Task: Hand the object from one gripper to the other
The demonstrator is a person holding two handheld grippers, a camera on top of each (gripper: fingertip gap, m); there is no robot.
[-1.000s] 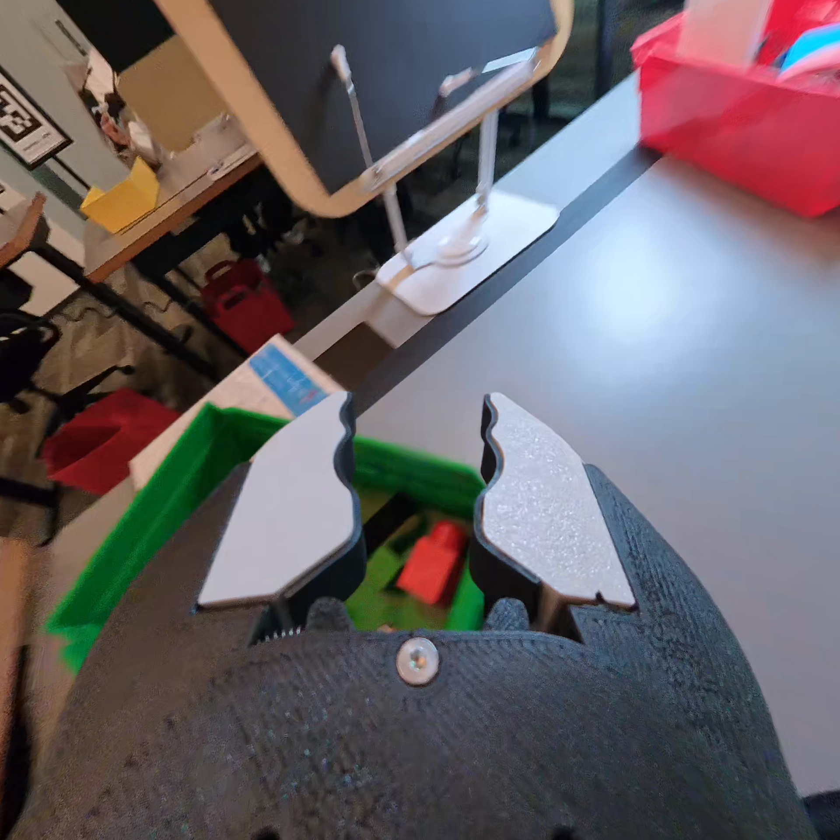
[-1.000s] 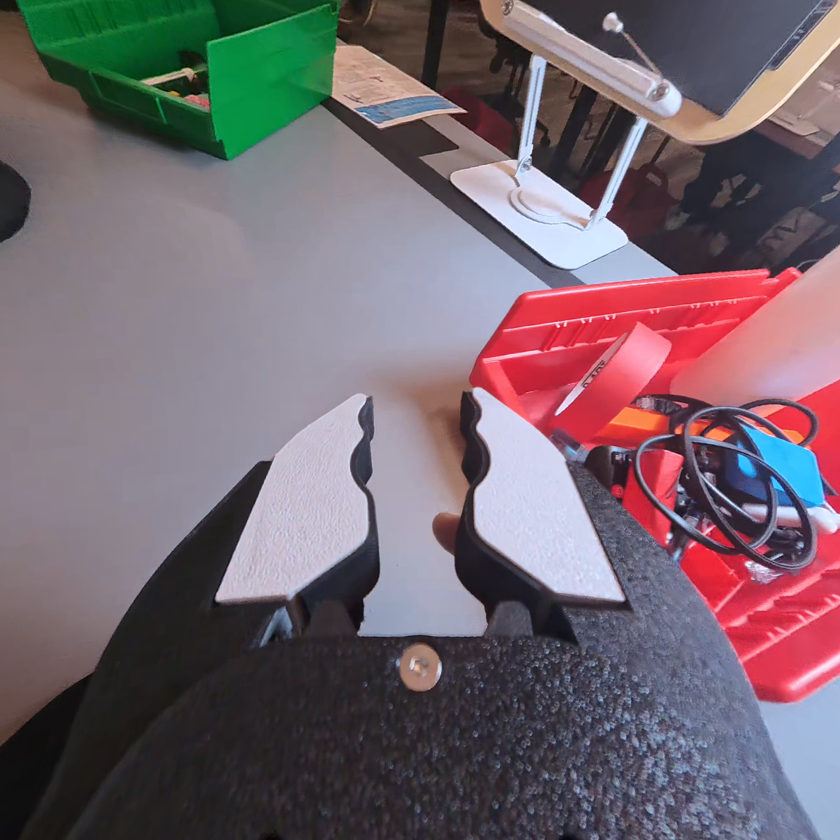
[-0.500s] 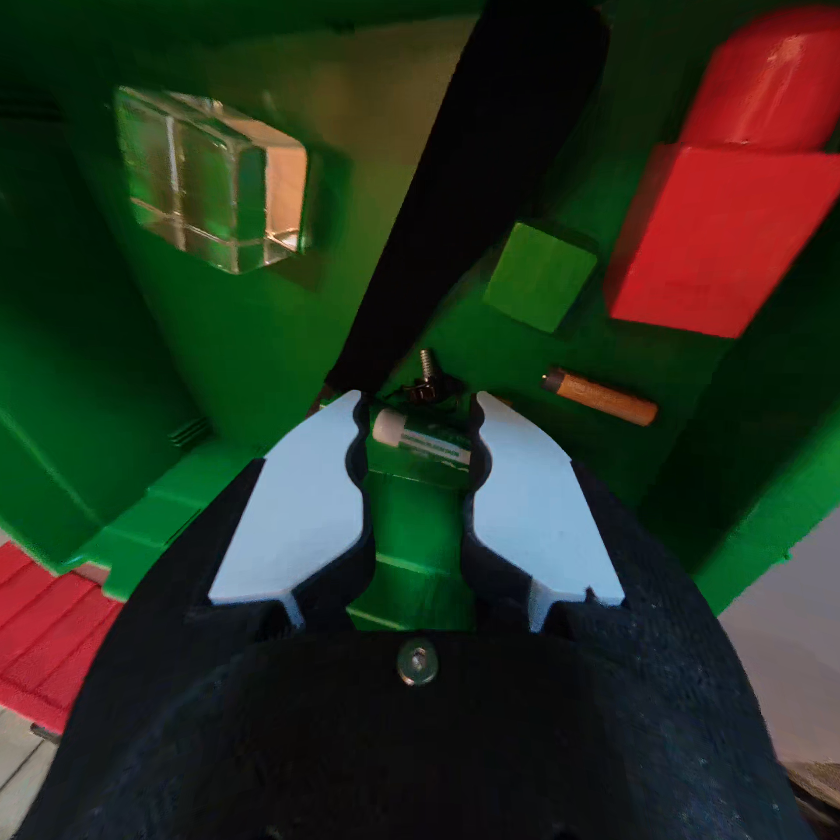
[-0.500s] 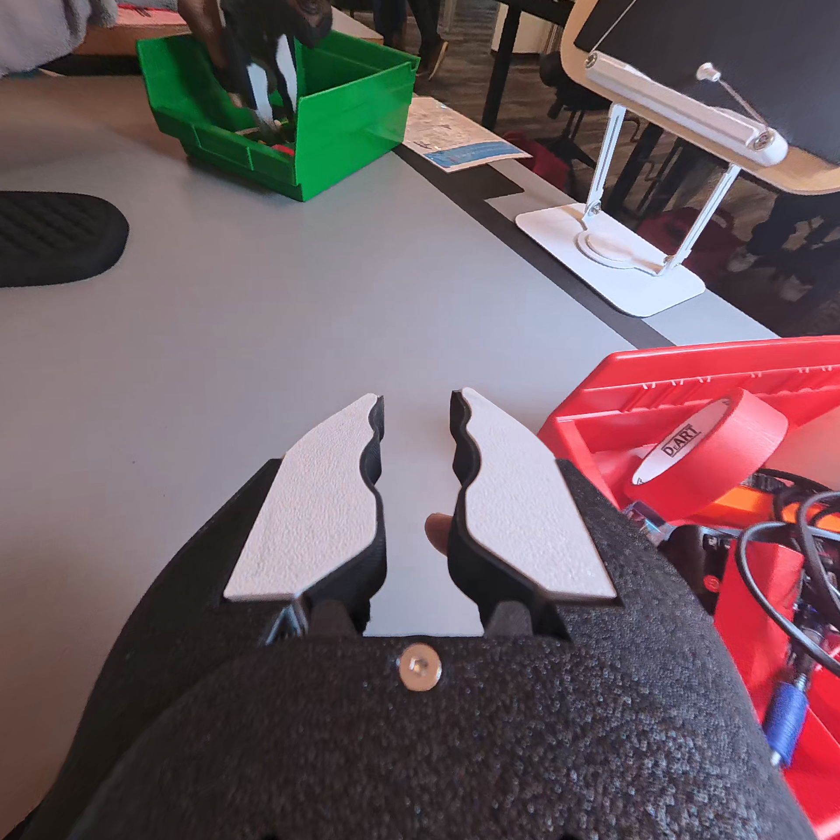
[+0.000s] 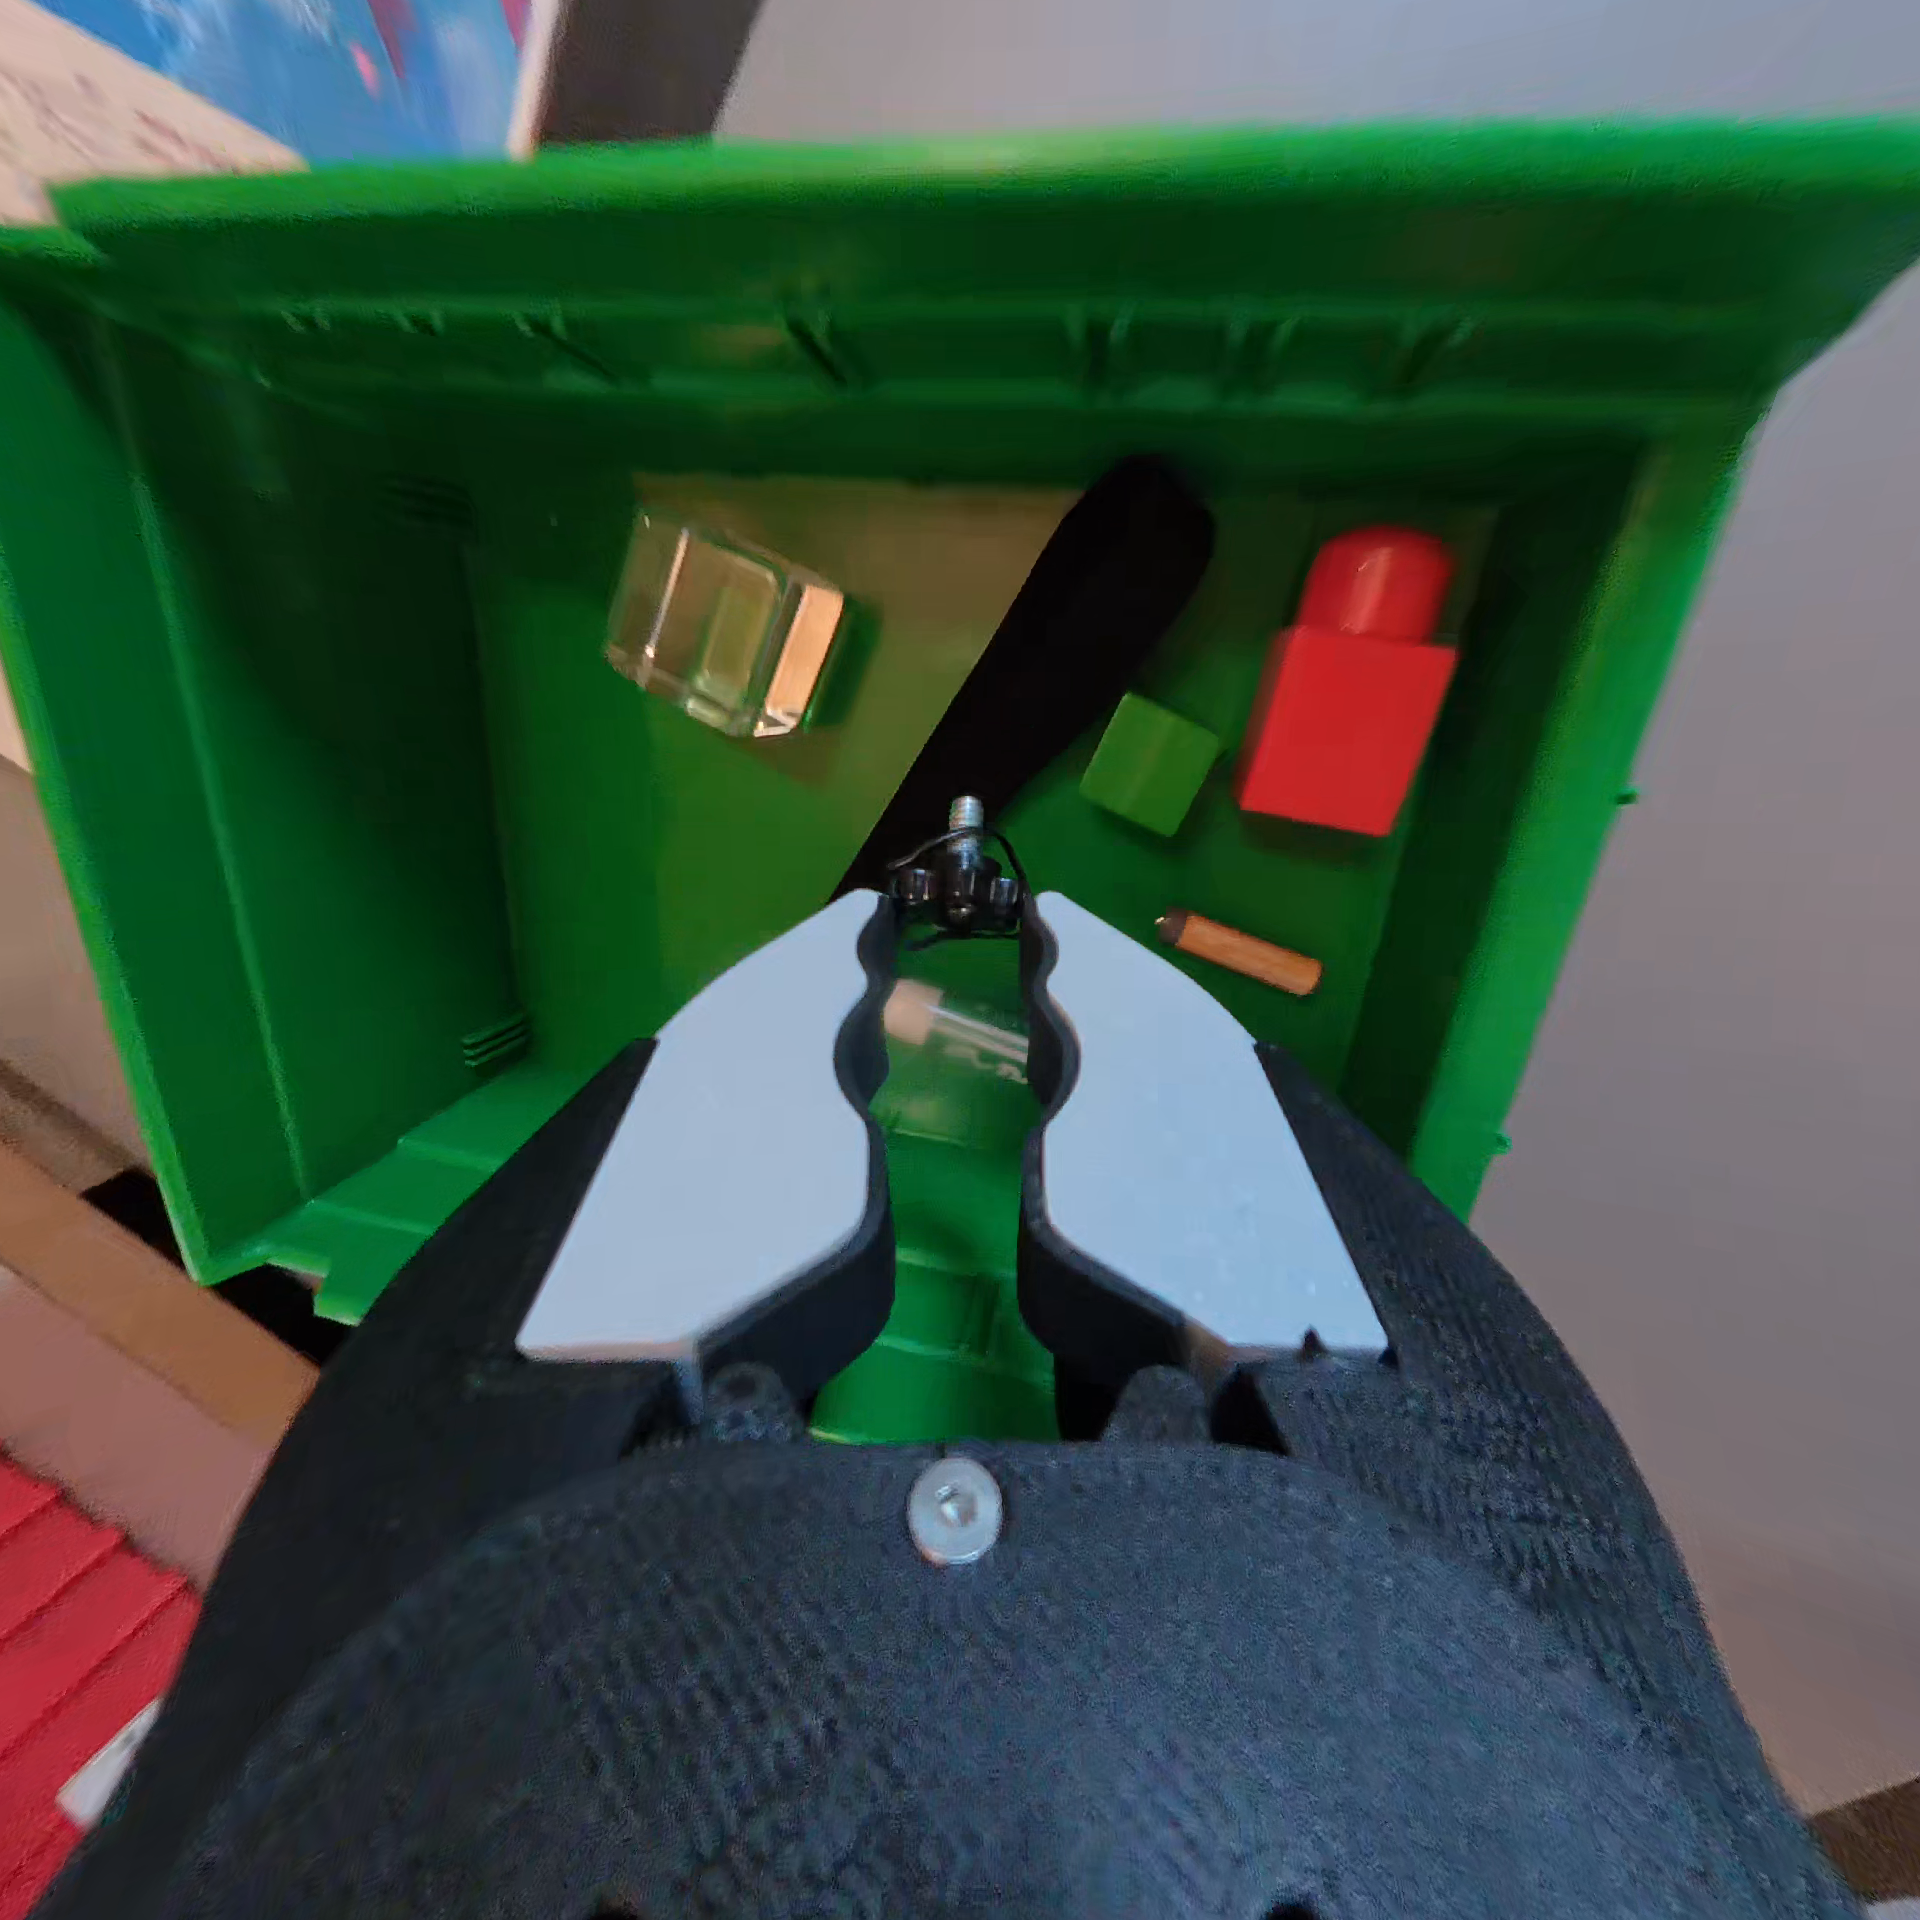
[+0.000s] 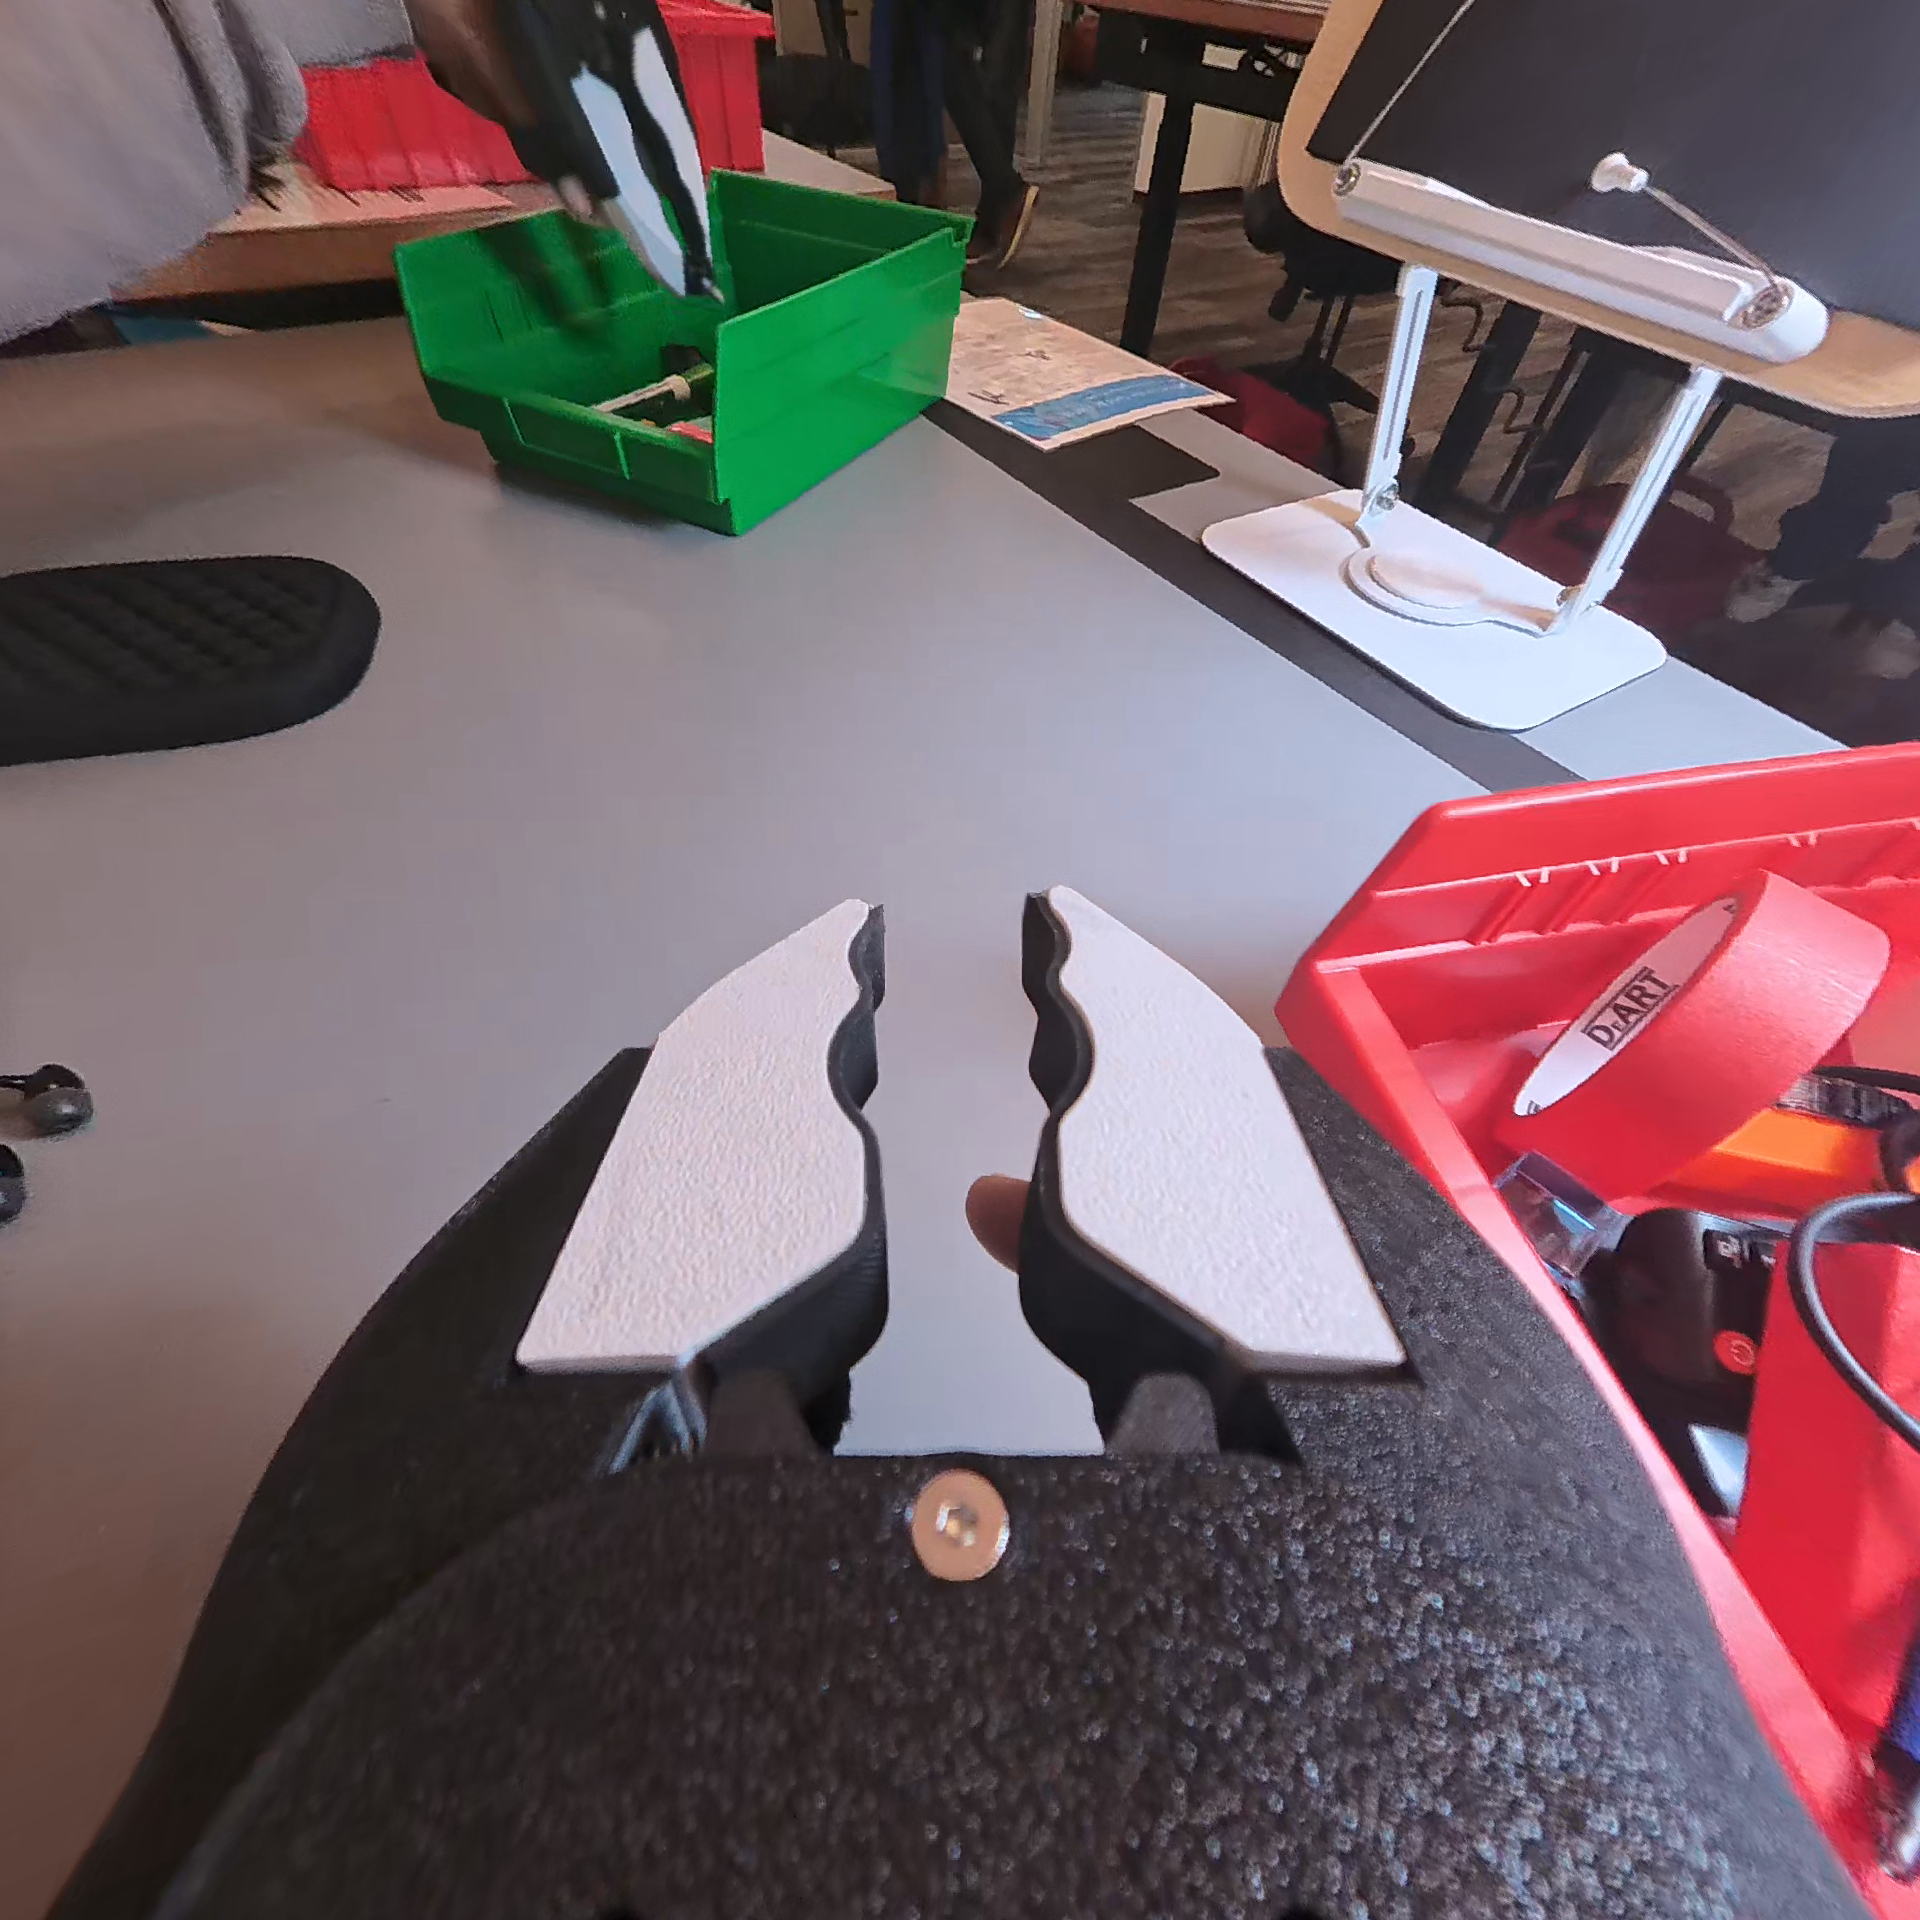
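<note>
Left wrist view: the left claw (image 5: 956, 914) hangs over the green bin (image 5: 935, 260), pointing down into it, and pinches a small black screw fitting (image 5: 961, 883) between its fingertips, above the bin floor. Below lie a clear block (image 5: 727, 639), a long black strip (image 5: 1070, 644), a green cube (image 5: 1148, 764), a red block (image 5: 1345, 707), a brown peg (image 5: 1242, 951) and a blurred clear tube (image 5: 951, 1039) between the fingers.

Right wrist view: the right claw (image 6: 954, 920) hovers low and level above the grey tabletop (image 6: 727, 779), parted and empty, with a fingertip showing in its gap. The red bin (image 6: 1558, 883) with its red tape roll (image 6: 1704, 1039) sits just beside it. A black pad (image 6: 166, 655) and a white stand (image 6: 1444, 623) lie further off. The left claw (image 6: 696, 281) tilts steeply over the green bin (image 6: 831, 384), well apart.
</note>
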